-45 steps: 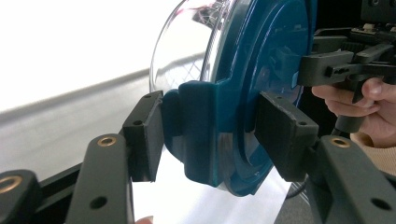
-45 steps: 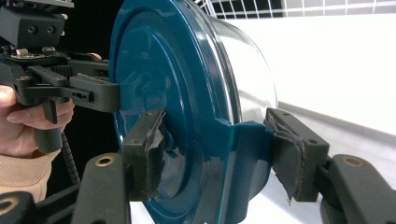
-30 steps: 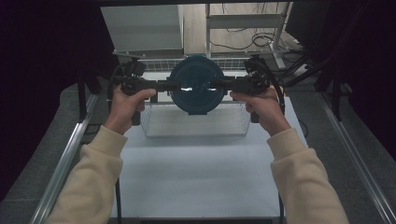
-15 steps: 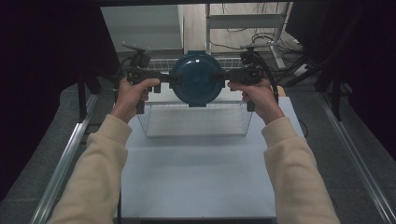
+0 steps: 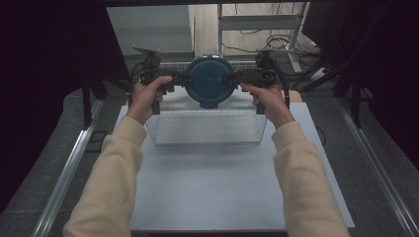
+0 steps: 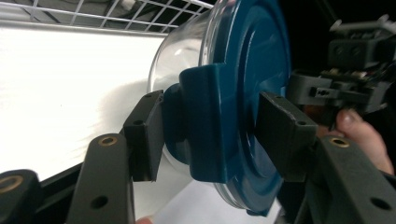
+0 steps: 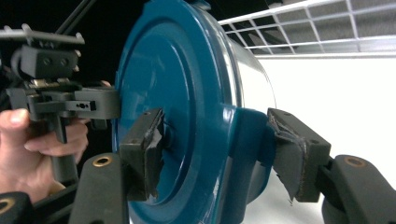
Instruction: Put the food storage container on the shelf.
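A round clear container with a dark blue lid [image 5: 211,81] hangs on its side over the far part of a wire basket [image 5: 207,134], lid facing the person. My left gripper [image 5: 184,79] is shut on the lid's left clip. In the left gripper view its pads [image 6: 144,135] squeeze the clip and lid [image 6: 247,93]. My right gripper [image 5: 230,77] is shut on the opposite clip. In the right gripper view its worn pads [image 7: 292,156] bracket the lid edge [image 7: 177,93]; its jaws have just been opening slightly, clip still between them.
The basket stands at the far end of a white table top [image 5: 217,192]. Metal rails [image 5: 74,163] run along both sides. Shelving and cables [image 5: 257,24] lie beyond the table. Each gripper view shows the other gripper [image 6: 336,88] [image 7: 70,105] across the lid.
Both hands have carried the container away from the person, toward the basket's far side, and a little lower. The grips on both clips look the same.
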{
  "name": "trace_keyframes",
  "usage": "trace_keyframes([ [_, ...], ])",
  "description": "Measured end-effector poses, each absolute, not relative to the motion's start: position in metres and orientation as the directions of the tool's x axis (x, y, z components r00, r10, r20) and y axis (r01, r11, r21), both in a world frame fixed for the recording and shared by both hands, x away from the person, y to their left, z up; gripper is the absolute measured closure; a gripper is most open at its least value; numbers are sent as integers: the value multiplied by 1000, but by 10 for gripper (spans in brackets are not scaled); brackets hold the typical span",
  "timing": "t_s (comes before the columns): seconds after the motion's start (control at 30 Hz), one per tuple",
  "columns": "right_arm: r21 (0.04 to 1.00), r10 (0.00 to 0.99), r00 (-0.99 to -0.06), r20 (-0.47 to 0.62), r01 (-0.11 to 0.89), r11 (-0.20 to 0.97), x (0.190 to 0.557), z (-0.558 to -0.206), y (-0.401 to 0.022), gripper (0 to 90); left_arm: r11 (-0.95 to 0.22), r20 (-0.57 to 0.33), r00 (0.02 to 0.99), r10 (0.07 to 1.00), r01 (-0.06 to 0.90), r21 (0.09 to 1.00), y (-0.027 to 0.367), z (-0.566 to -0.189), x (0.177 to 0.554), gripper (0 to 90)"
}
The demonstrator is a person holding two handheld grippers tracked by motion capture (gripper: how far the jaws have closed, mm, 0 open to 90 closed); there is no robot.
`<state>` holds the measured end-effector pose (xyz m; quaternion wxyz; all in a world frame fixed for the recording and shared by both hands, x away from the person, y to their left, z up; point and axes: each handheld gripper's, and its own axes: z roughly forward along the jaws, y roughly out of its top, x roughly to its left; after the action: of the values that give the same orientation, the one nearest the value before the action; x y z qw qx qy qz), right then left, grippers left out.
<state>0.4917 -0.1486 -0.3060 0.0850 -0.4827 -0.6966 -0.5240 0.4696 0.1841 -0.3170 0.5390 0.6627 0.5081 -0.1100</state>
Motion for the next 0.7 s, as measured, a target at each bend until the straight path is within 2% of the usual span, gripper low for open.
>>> trace_keyframes([
  [0.17,594,576,-448,684,801,-82,501,-313,-149,383,147,-746,414,522,818,557,184,-326,481,426],
  [0.37,555,567,-396,722,821,-134,508,-321,-150,380,160,-768,391,507,833,530,183,-334,486,391],
  [0.53,581,588,-420,691,806,-107,506,-322,-146,319,190,-779,387,494,826,531,182,-342,487,358],
  [0.63,611,606,-445,659,787,-86,503,-321,-143,274,195,-760,394,517,810,553,179,-341,485,346],
  [0.67,611,606,-445,659,787,-86,503,-321,-143,274,195,-760,394,517,810,553,179,-341,485,331],
  [0.7,629,613,-456,645,772,-87,500,-319,-143,228,194,-741,399,540,798,571,178,-339,484,294],
])
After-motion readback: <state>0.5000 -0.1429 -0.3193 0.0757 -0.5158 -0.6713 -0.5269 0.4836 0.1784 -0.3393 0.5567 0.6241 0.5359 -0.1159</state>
